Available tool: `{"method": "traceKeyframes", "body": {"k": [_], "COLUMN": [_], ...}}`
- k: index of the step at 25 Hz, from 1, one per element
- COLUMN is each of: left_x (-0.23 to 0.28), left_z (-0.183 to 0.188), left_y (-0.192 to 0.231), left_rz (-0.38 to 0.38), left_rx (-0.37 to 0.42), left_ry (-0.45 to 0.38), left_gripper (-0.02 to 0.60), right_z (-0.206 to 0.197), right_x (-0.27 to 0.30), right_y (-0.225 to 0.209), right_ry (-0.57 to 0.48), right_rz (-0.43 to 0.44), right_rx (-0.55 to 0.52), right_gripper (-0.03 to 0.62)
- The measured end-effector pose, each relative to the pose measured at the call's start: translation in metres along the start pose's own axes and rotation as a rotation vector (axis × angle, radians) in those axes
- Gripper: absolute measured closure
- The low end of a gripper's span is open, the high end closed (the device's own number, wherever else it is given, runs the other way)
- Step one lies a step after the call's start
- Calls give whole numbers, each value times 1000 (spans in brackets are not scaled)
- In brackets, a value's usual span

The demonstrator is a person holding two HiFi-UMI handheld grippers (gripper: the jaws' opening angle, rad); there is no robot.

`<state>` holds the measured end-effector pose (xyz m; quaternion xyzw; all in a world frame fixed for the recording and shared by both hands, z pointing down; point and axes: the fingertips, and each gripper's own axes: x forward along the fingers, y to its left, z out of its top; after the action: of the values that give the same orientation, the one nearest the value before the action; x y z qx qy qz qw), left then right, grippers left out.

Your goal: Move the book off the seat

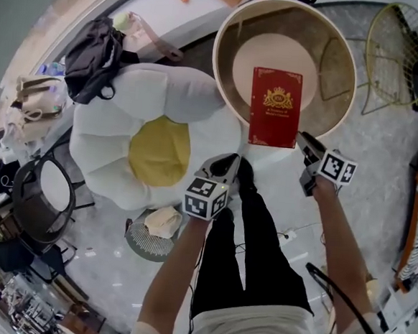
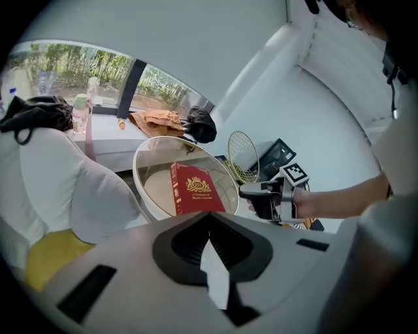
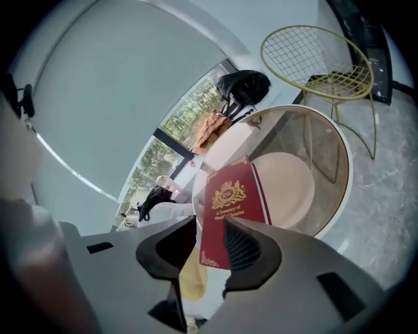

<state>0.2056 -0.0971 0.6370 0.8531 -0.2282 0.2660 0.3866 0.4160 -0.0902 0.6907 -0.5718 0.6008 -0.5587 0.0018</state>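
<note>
Head view, book: the red book [image 1: 275, 107] stands tilted at the near side of the round seat [image 1: 217, 66], with its lower edge over the rim. It is not off the seat.
Head view, grippers: the right gripper [image 1: 303, 139] has its tip just beside the book's lower right corner. The left gripper [image 1: 231, 163] is lower, beside the flower cushion [image 1: 111, 133] and apart from the book.
Left gripper view, tool: the left gripper [image 2: 209, 228] has its jaws drawn together with nothing between them. The book [image 2: 196, 190] and the right gripper [image 2: 251, 192] lie ahead.
Right gripper view, tool: the right gripper [image 3: 209, 225] has its jaws parted. The book [image 3: 232, 202] shows its lower corner in the gap, cover toward the camera and unclamped. Whether a jaw touches it cannot be told.
Progress: judged early. The right gripper is at the book, while grasping, lifting and setting it down away from the seat [image 3: 326, 147] all remain.
</note>
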Motion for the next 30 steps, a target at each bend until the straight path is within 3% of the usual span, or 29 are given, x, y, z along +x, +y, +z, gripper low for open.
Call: {"method": "traceKeyframes", "body": {"k": [5, 17, 23, 30], "left_x": [-58, -208, -277, -321], "left_z": [14, 32, 40, 40], "left_y": [-21, -114, -156, -191], "left_rz": [-3, -85, -140, -175], "left_rx": [51, 219, 245, 278], "left_ry": [-14, -5, -38, -53], "left_gripper": [578, 580, 580, 580], "right_z": [-2, -21, -52, -71], "right_x": [-56, -219, -284, -343], "right_y": [62, 223, 276, 295], "right_ry": [-71, -213, -262, -330], "right_rz": [54, 180, 117, 69], "right_rx": [-65, -207, -312, -312], "right_gripper": [517, 546, 546, 546]}}
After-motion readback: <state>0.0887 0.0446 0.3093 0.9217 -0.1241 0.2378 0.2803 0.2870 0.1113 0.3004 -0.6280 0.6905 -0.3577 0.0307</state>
